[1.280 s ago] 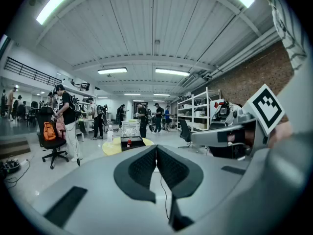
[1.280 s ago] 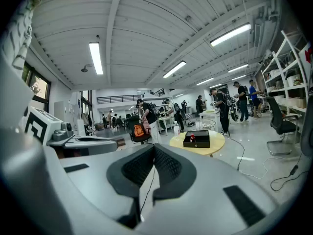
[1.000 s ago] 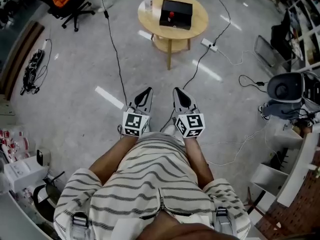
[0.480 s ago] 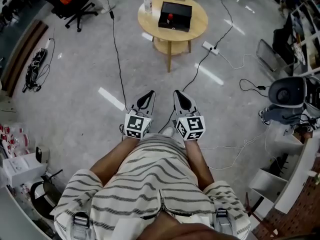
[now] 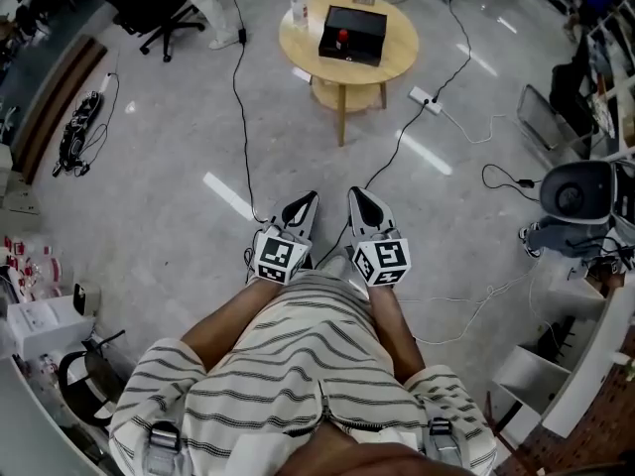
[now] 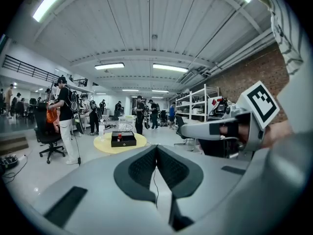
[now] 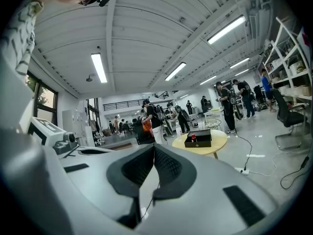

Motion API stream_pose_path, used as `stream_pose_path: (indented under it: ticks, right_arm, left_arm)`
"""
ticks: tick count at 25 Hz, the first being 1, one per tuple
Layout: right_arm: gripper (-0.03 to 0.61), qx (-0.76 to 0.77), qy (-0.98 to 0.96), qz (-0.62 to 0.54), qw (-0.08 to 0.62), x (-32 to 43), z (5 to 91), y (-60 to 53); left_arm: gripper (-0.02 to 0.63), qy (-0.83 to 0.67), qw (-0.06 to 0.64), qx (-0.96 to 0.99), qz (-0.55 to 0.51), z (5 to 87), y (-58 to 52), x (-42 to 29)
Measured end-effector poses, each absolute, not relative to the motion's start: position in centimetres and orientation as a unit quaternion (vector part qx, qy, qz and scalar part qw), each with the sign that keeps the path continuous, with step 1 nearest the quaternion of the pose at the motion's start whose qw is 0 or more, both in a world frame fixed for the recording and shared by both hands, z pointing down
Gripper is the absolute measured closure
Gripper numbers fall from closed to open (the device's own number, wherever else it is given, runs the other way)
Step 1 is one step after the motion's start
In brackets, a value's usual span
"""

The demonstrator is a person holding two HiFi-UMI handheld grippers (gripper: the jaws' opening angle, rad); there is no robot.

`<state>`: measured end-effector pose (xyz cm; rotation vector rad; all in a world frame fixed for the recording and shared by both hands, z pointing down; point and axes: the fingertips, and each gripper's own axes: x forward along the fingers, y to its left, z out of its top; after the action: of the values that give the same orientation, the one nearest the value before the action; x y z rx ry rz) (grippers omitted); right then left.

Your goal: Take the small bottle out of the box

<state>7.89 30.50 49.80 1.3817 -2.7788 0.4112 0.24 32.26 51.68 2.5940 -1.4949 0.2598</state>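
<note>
A black box lies open on a round wooden table far ahead across the floor. A small bottle with a red cap stands inside it. The box and the box also show small and distant in the left and right gripper views. My left gripper and right gripper are held side by side in front of my striped shirt, well short of the table. Both are shut with nothing between the jaws. The left gripper and right gripper point at the table.
A clear bottle stands on the table's left edge. Black cables and a power strip lie on the floor between me and the table. A person's legs and an office chair stand at upper left. White shelves line the right.
Both grippers sit a little lower and further right in the head view, still shut. A person's legs in white trousers have come into view at the upper left.
</note>
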Motion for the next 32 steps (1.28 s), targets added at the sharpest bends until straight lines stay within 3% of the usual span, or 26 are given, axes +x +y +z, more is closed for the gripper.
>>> stream_pose_path:
  ticks: [16, 32]
  right_arm:
    - [0.560, 0.436, -0.890, 0.129, 0.027, 7.8, 51.0, 23.3]
    - [0.560, 0.474, -0.870, 0.129, 0.044, 5.5, 50.0, 6.8]
  left_arm:
    - [0.592, -0.486, 0.098, 0.866, 0.066, 53.1, 24.6, 0.6]
    - [0.592, -0.458, 0.113, 0.880, 0.060, 51.9, 7.2, -2.5]
